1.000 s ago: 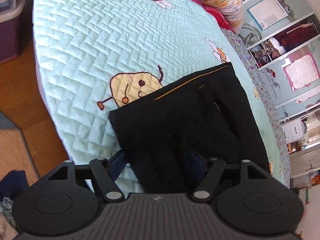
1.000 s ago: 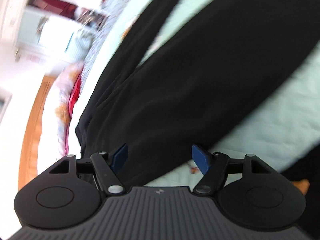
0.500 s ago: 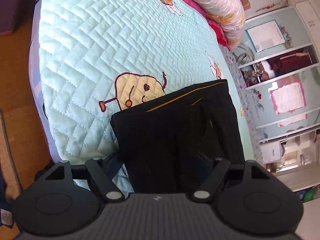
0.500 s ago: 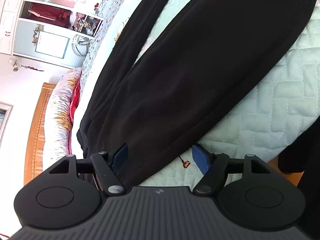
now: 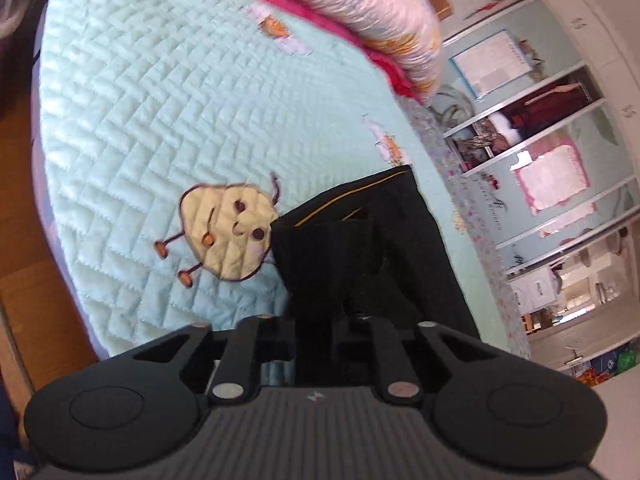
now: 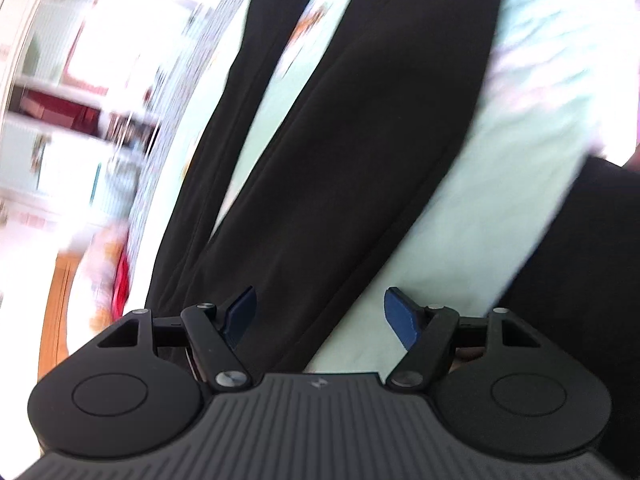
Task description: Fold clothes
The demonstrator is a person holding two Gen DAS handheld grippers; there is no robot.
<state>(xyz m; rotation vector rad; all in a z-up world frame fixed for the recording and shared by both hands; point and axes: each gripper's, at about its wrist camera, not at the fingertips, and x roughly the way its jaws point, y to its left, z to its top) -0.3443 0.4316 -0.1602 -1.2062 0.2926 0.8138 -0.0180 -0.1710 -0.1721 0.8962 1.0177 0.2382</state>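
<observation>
Around me is a bed under a pale green quilt point(image 5: 168, 128) stitched in a zigzag pattern, with a yellow cartoon figure point(image 5: 226, 236) sewn into it; a floral pillow point(image 5: 360, 12) and a strip of pink bedding point(image 5: 320, 20) lie at the far end, and beyond the bed stand shelves point(image 5: 540, 152) with glass fronts. Wooden floor point(image 5: 24, 264) shows past the quilt's near edge. Nothing lies between my claws and the cloth. The black trousers point(image 5: 360, 248) are spread on the quilt, the waistband with its thin yellow line just beside the cartoon figure, touching its edge. My left gripper point(image 5: 320, 320) sits at the waist end of the trousers with bunched black fabric running right in between its fingers; the jaws are closing on that fabric, though the cloth hides the tips, so I cannot tell whether they already press it. My right gripper point(image 6: 320, 312) hangs over the legs point(image 6: 360, 140), which stretch away from me in two long dark bands with quilt showing between them; its blue fingertips point(image 6: 400, 316) stand wide apart, the edge of one leg between them, untouched by either pad. Both claws tilt downward toward the bed, and the right view is blurred.
</observation>
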